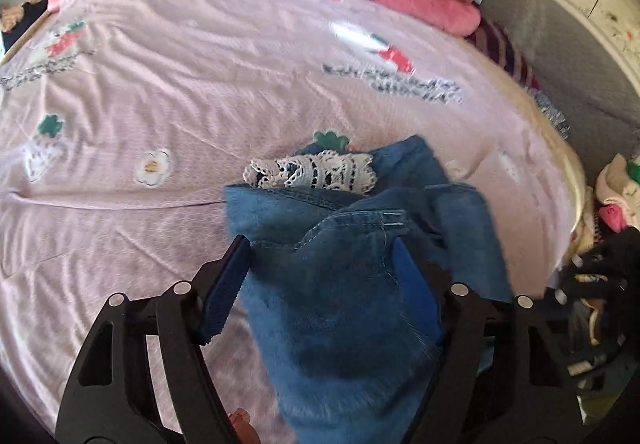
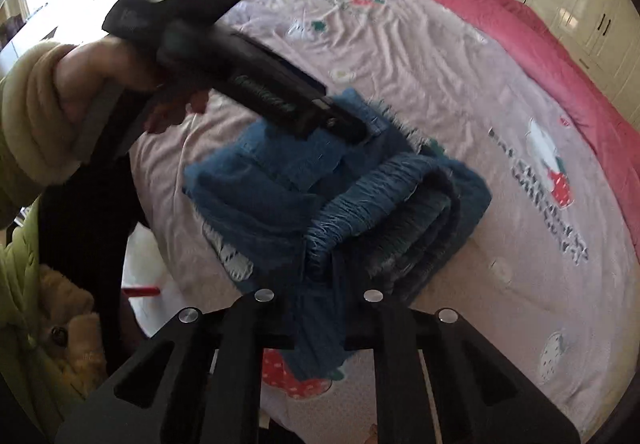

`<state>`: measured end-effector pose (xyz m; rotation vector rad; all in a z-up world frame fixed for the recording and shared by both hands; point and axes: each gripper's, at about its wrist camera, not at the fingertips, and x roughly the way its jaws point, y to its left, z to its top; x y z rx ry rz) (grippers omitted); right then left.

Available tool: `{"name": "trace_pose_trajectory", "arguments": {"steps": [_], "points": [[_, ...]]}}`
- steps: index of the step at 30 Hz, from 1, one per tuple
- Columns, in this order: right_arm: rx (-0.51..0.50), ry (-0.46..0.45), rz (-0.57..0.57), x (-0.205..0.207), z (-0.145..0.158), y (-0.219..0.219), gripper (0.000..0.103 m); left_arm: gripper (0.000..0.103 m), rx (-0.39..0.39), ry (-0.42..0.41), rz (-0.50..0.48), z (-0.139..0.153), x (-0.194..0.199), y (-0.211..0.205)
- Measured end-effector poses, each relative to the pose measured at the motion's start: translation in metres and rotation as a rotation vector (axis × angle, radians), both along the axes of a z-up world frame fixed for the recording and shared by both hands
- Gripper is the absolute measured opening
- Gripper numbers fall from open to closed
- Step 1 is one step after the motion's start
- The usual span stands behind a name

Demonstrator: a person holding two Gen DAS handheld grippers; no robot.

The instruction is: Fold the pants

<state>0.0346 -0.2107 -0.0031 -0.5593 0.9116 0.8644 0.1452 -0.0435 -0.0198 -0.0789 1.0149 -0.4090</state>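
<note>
Right gripper (image 2: pixel 320 264) jaws pinch blue pants (image 2: pixel 280 180); left gripper (image 1: pixel 320 256) jaws stand wide around them.

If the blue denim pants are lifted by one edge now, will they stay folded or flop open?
The pants will probably flop: the cloth already sags in soft folds on the pink bedsheet. The gathered waistband looks thick, so that end may hang heavier. The right hand-held gripper pinches only a small bunch, so loose layers could slide apart.
</note>
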Motion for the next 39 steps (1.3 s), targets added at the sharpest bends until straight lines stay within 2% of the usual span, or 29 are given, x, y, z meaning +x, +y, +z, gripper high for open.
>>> {"name": "trace_pose_trajectory", "arguments": {"steps": [4,7,10,12,14,17,22,26,30,31,33,34,39], "points": [[0.069,0.041,-0.011,-0.003,0.002,-0.029,0.008,0.065,-0.004,0.027,-0.007,-0.012,0.009,-0.006],[0.062,0.069,-0.05,0.002,-0.012,-0.045,0.008,0.065,-0.01,0.03,-0.017,-0.015,0.01,-0.01],[0.068,0.077,-0.061,0.003,-0.018,-0.042,0.01,0.065,0.008,0.022,-0.023,-0.015,0.008,-0.012],[0.109,0.04,-0.062,-0.004,-0.004,-0.044,0.014,0.065,0.009,0.023,-0.021,-0.015,0.008,-0.013],[0.167,-0.02,-0.042,-0.013,0.017,-0.045,0.027,0.065,0.012,0.028,-0.02,-0.015,0.009,-0.011],[0.189,-0.104,0.044,-0.035,0.037,-0.03,0.03,0.065,0.006,0.05,-0.034,-0.015,0.013,-0.009],[0.086,-0.19,0.238,-0.062,0.023,0.028,0.03,0.066,0.035,0.065,-0.072,-0.011,0.017,-0.011],[0.019,-0.242,0.33,-0.068,0.006,0.066,0.03,0.067,0.061,0.068,-0.1,-0.01,0.019,-0.013],[-0.033,-0.296,0.351,-0.06,-0.008,0.093,0.03,0.068,0.061,0.069,-0.109,-0.011,0.02,-0.014],[-0.046,-0.298,0.353,-0.058,-0.013,0.096,0.029,0.068,0.058,0.068,-0.111,-0.012,0.02,-0.014],[-0.071,-0.293,0.352,-0.05,-0.026,0.101,0.01,0.068,0.051,0.069,-0.111,-0.013,0.022,-0.013],[-0.064,-0.269,0.355,-0.049,-0.029,0.102,0.004,0.069,0.046,0.069,-0.109,-0.013,0.022,-0.012],[-0.046,-0.255,0.392,-0.066,-0.034,0.089,0.003,0.072,0.049,0.058,-0.115,-0.014,0.022,-0.011]]}}
